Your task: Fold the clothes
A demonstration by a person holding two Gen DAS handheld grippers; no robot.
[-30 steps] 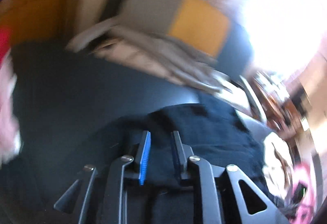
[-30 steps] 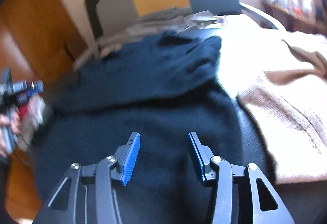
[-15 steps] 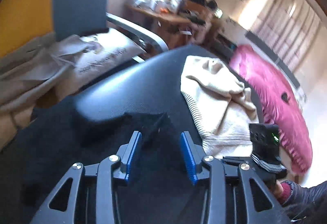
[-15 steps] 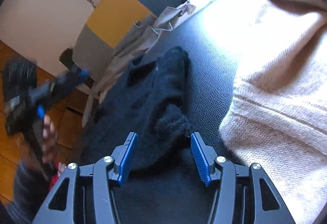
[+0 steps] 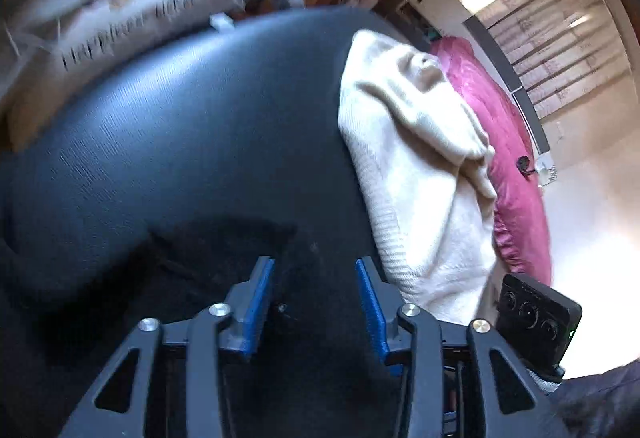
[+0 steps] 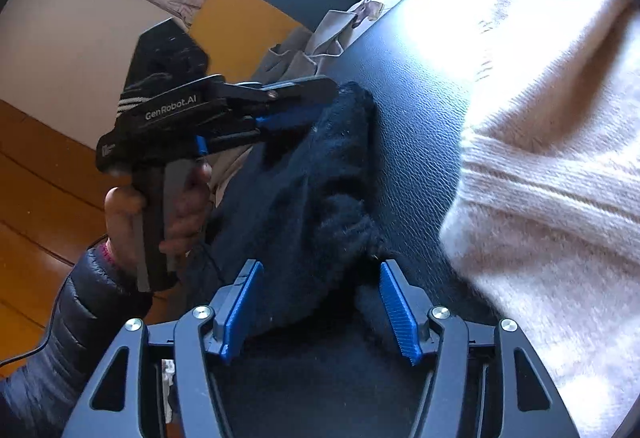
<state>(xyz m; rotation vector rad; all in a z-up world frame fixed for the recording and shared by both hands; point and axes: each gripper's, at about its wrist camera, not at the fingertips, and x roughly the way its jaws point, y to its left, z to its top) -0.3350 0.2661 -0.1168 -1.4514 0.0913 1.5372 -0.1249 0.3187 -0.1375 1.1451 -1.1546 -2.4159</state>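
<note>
Dark navy fuzzy knit sweater [image 6: 316,206] lies bunched on the black leather-look cushion [image 5: 180,126], with a thick fold or cuff humped up near its far edge. Both tools are at that edge: the right gripper [image 6: 320,302] has its blue-padded jaws spread wide and straddling the hump, while the left gripper [image 6: 296,106], seen from the right wrist view, reaches in over the far corner with its jaws parted and nothing pinched, as the left wrist view confirms. To my eye, a clean grab wants each pair of jaws biting one layer of hem, not the whole roll, with the two grips well apart so the cloth lifts flat. Just beside it lies a cream ribbed knit sweater [image 5: 416,174], near enough to snag.
</note>
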